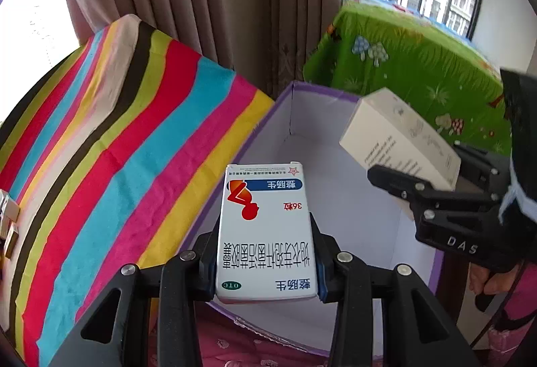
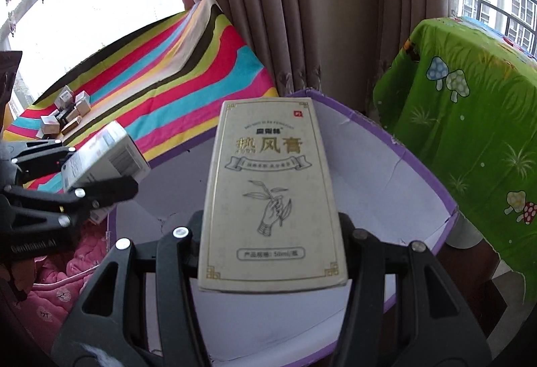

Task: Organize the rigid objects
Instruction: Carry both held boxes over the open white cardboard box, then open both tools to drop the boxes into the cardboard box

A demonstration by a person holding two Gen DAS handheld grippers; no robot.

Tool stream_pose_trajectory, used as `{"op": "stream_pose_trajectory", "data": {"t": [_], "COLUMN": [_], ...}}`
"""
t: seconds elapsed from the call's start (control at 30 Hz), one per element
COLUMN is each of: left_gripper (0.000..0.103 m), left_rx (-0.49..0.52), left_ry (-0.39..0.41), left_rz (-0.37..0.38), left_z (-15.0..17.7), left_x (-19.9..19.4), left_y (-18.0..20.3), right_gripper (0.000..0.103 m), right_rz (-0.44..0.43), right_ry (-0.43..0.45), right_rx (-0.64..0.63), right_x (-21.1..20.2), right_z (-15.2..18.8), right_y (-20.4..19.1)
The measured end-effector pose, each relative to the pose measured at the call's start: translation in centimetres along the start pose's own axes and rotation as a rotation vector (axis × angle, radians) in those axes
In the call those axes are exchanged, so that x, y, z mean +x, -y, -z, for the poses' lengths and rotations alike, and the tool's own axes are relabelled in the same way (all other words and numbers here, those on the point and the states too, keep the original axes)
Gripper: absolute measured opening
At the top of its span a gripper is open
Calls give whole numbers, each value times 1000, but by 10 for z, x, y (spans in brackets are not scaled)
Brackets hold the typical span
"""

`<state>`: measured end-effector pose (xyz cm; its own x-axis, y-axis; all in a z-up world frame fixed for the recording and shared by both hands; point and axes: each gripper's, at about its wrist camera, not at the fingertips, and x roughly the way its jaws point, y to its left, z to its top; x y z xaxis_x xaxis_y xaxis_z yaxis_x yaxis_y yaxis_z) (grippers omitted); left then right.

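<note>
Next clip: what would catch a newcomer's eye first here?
Two cartons held over an open purple bin: the left tool grips a white medicine box, the right tool a cream ointment box. To the left lies a loud striped cloth; to the right, a green mushroom-print cloth.

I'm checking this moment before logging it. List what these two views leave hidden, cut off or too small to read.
- Purple bin floor: largely covered by the cream box in the right wrist view and the white medicine box in the left wrist view.
- Small boxes on the striped cloth: too small to identify, right wrist view.
- Right gripper: its body runs off the left wrist view's edge.
</note>
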<state>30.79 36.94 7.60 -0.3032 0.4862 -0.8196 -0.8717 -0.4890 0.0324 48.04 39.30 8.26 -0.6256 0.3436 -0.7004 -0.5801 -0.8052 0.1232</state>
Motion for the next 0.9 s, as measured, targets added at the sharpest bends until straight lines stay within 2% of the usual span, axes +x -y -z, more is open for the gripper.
{"op": "stream_pose_trajectory", "data": {"t": [0.37,0.47,0.63,0.73,0.9], "left_gripper": [43,45,65,68,74], "left_rx": [32,21,-50,-92,-159], "left_ry": [-20,-23,9,23,53], "left_rz": [20,25,28,22,-59], "left_z": [7,7,7,10,32], "left_x": [-1,-1,-9,-15,-27], "left_y": [7,4,-17,-36,-89], "right_gripper": [56,57,65,66,66], "right_rz": [26,57,76,76,37], "right_ry": [-23,-30,-56,-69,-96], "right_rx": [15,19,3,-32,-169], "right_x": [0,0,1,2,12], "right_z": [2,-1,-7,-13,-31], "right_y": [2,-1,-13,-28,-83]}}
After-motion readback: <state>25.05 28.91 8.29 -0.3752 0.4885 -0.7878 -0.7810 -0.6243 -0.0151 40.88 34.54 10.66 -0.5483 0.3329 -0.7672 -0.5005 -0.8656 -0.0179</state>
